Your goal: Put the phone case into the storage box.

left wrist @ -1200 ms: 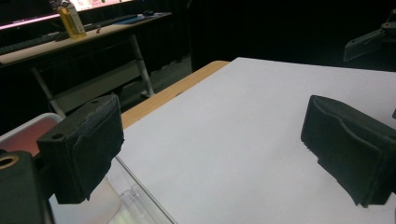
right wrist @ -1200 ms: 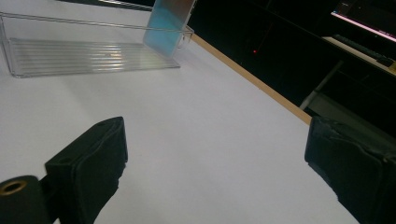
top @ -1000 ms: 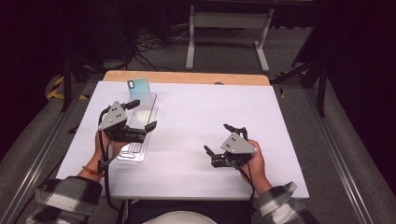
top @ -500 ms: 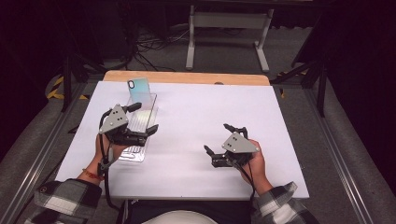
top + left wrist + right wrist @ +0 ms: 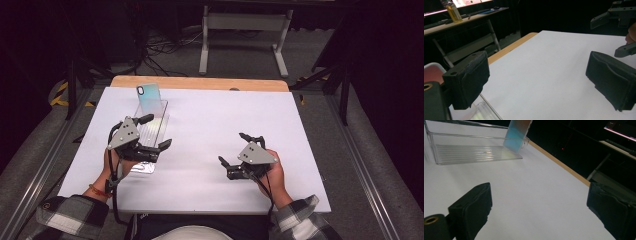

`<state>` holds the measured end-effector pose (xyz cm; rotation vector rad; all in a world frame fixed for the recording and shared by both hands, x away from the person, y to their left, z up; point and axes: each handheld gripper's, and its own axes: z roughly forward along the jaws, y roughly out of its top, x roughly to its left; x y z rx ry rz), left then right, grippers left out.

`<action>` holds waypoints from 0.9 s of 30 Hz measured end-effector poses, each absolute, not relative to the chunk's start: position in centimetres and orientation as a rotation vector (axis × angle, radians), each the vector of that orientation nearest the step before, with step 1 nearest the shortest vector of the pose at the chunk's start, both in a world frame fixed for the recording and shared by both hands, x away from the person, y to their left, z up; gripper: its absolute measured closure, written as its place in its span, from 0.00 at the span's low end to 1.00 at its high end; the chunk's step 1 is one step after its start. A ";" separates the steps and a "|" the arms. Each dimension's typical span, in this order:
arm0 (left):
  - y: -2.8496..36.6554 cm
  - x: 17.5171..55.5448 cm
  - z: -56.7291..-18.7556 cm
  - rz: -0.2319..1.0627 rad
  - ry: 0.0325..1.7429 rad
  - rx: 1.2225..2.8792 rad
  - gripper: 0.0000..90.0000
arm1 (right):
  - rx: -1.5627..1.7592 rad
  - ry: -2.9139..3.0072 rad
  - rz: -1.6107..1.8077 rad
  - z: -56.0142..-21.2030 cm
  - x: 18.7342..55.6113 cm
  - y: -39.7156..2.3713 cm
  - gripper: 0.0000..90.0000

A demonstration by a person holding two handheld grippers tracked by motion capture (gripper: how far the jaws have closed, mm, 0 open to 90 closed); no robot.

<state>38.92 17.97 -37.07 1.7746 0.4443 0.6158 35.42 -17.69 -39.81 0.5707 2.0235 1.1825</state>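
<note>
Plastic is what the left gripper (image 5: 153, 132) is dealing with: a clear ribbed tray (image 5: 150, 131) lying on the left part of the white table (image 5: 225, 125), with a phone (image 5: 149, 97) standing tilted at the tray's far end, leaning on its rim. The left gripper is hovering over the tray's near half, its 2 jaws spread wide and gripping nothing; in the left gripper view a corner of the tray (image 5: 486, 110) is showing just under the left pad.

Judging by its look, the tray is probably light, stiff and thin-walled, so it is likely to slide on the smooth tabletop and could crack if pinched hard. A long side wall near the middle seems the best place to take hold, jaws straddling the rim. The phone looks glossy and slippery, and heavy for its size; jolting the tray may topple it, so any grasp on it should go across its 2 long edges.

Farther right, the right gripper (image 5: 236, 150) is resting low on the bare table, well apart from the tray, its jaws also wide open and empty; the right gripper view is looking across the table at the tray (image 5: 476, 152) and phone (image 5: 517, 135).

Compared with 1 second ago, the left gripper is sitting slightly nearer the person along the tray, while the right gripper, tray and phone are keeping their places.
</note>
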 end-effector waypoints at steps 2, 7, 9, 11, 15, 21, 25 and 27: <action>17.9 38.8 -37.1 0.612 0.444 1.777 0.06 | 0.567 2.026 1.181 -39.8 35.4 -17.7 0.07; 17.9 38.4 -37.1 0.623 0.434 1.781 0.06 | 0.566 2.023 1.181 -39.8 35.4 -17.8 0.07; 17.9 38.3 -37.2 0.636 0.442 1.776 0.06 | 0.564 2.021 1.181 -39.7 35.4 -17.9 0.07; 17.9 38.2 -37.3 0.637 0.447 1.777 0.06 | 0.562 2.026 1.178 -39.7 35.4 -17.9 0.07; 17.9 38.0 -37.4 0.654 0.449 1.778 0.06 | 0.556 2.038 1.174 -39.8 35.4 -17.8 0.07; 17.8 37.5 -38.0 0.657 0.445 1.784 0.05 | 0.551 2.041 1.169 -39.9 35.3 -17.8 0.07; 17.8 37.0 -38.4 0.652 0.443 1.790 0.05 | 0.553 2.042 1.171 -39.9 35.4 -17.8 0.07; 17.9 36.8 -38.7 0.645 0.438 1.793 0.05 | 0.550 2.039 1.171 -39.9 35.4 -17.8 0.07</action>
